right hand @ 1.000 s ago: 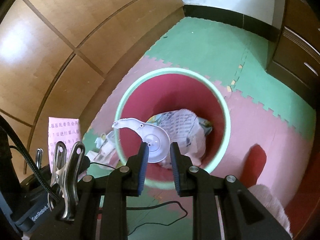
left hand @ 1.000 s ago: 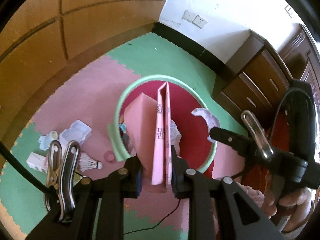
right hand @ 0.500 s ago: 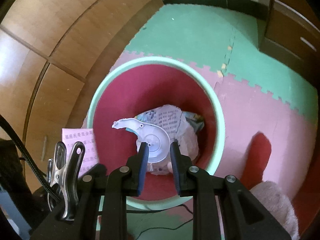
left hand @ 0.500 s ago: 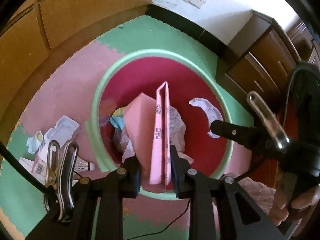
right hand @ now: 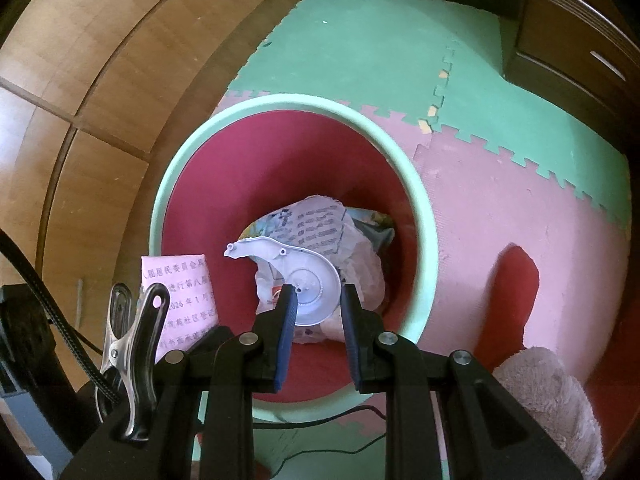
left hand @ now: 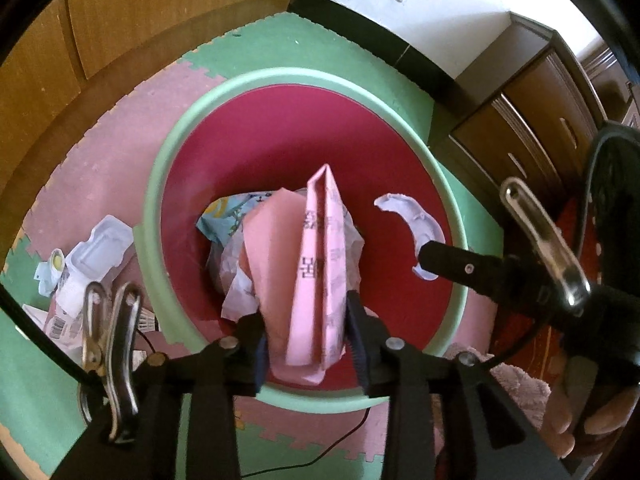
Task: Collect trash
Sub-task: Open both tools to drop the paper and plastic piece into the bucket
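Note:
A red bin with a pale green rim (left hand: 160, 184) stands on the foam mat, holding crumpled printed paper (right hand: 320, 224). My left gripper (left hand: 306, 320) hangs over its near side, jaws opening. The folded pink paper (left hand: 316, 264) stands loose and blurred between them, its lower end inside the bin. My right gripper (right hand: 316, 312) is shut on a white plastic fan housing (right hand: 308, 280) above the bin's inside. In the left wrist view that housing (left hand: 416, 220) shows at the right gripper's fingertip (left hand: 440, 256). The pink paper (right hand: 176, 280) also shows at the left in the right wrist view.
Left of the bin, loose trash lies on the mat: a white plastic tray (left hand: 100, 248), a barcoded carton (left hand: 56, 320) and a shuttlecock (left hand: 146, 316). A dark wooden cabinet (left hand: 520, 140) stands at the right. A thin black cable (left hand: 340, 440) runs below the bin. A plush thing (right hand: 552, 400) sits at lower right.
Both grippers have sunk toward the bin, which now fills more of each view. The left jaws have spread apart and the pink paper has slackened between them. The right grip is unchanged.

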Demonstrator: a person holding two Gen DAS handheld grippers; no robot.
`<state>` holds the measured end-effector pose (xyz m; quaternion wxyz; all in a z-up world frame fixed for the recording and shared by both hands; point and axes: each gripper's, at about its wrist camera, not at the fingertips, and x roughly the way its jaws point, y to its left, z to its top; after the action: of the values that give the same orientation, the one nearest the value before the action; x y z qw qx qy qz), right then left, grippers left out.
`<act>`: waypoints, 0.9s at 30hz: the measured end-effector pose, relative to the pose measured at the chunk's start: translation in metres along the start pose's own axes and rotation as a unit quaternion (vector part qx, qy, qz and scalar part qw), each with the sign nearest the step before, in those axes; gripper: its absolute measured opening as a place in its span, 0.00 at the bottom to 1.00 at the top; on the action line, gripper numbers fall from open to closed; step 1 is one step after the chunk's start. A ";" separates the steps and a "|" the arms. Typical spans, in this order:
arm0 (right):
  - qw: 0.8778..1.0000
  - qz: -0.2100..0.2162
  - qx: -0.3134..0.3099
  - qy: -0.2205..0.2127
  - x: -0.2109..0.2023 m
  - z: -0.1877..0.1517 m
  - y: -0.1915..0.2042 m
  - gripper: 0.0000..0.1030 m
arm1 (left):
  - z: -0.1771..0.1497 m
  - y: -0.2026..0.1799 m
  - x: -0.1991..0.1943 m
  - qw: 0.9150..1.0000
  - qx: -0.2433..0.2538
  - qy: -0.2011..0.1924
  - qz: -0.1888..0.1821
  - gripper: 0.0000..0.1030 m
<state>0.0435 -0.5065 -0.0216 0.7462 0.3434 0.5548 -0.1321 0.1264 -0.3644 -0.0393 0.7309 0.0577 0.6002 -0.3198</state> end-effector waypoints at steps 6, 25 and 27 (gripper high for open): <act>1.000 -0.006 0.010 0.001 0.001 0.001 -0.001 0.28 | 0.001 -0.004 0.000 1.000 -0.001 0.000 0.010 0.42; 1.000 -0.002 0.028 -0.007 -0.003 0.004 -0.008 0.35 | 0.002 0.003 -0.001 1.000 -0.025 0.005 0.012 0.63; 1.000 -0.001 0.026 -0.008 -0.003 0.004 -0.007 0.35 | 0.001 0.002 -0.002 1.000 -0.023 0.003 0.015 0.63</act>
<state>0.0409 -0.5148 -0.0205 0.7414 0.3606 0.5458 -0.1497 0.1285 -0.3623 -0.0375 0.7353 0.0510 0.6083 -0.2946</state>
